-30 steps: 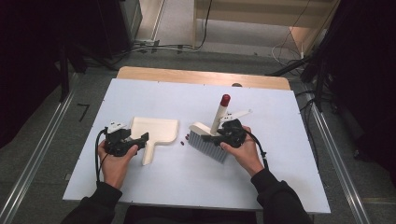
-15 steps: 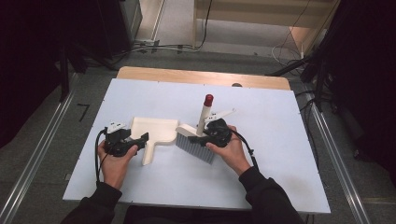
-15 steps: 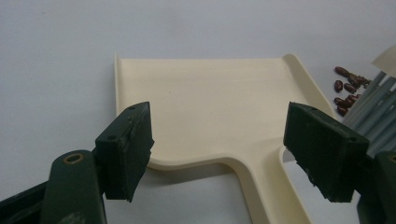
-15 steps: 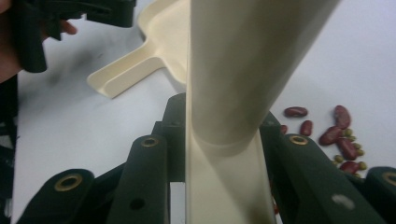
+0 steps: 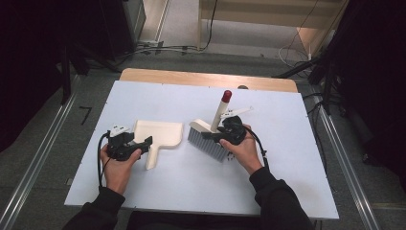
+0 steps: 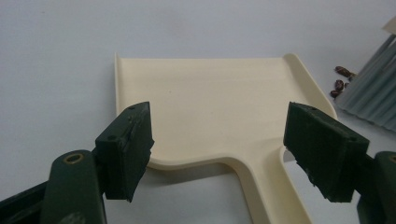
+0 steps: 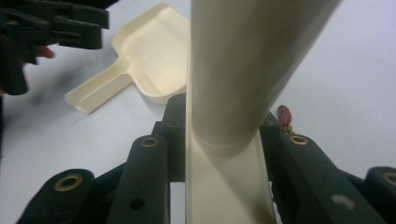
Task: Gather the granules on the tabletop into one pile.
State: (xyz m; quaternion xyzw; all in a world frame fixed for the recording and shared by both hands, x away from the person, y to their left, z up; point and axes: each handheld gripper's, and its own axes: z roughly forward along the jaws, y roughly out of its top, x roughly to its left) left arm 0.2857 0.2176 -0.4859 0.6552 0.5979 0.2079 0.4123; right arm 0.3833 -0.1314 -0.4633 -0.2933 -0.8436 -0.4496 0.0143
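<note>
High view: nearest the bottom edge, two forearms in dark sleeves reach onto the pale blue-white tabletop (image 5: 297,163). The left tool (image 5: 143,142) sits in the person's left hand, its jaws standing apart on either side of the handle of the cream plastic dustpan (image 5: 160,135), which lies flat on the tabletop with its scoop pointing away from the person. In the left gripper view the two black jaws flank the dustpan's handle without pressing on it, and the pan's wide tray spreads out beyond them.

To the right, and just beside the dustpan, the right tool (image 5: 214,132) is clamped on the cream handle of the small hand brush with grey bristles (image 5: 207,140). The brush's bristles rest on the tabletop, and its handle tilts up and away, ending in a dark red cap. In the right gripper view that handle rises between the closed jaws.

A few small dark red-brown bits (image 6: 340,83) lie on the tabletop between the dustpan's far corner and the bristles.

Farther off, a light wooden strip (image 5: 206,79) borders the tabletop's far edge.
</note>
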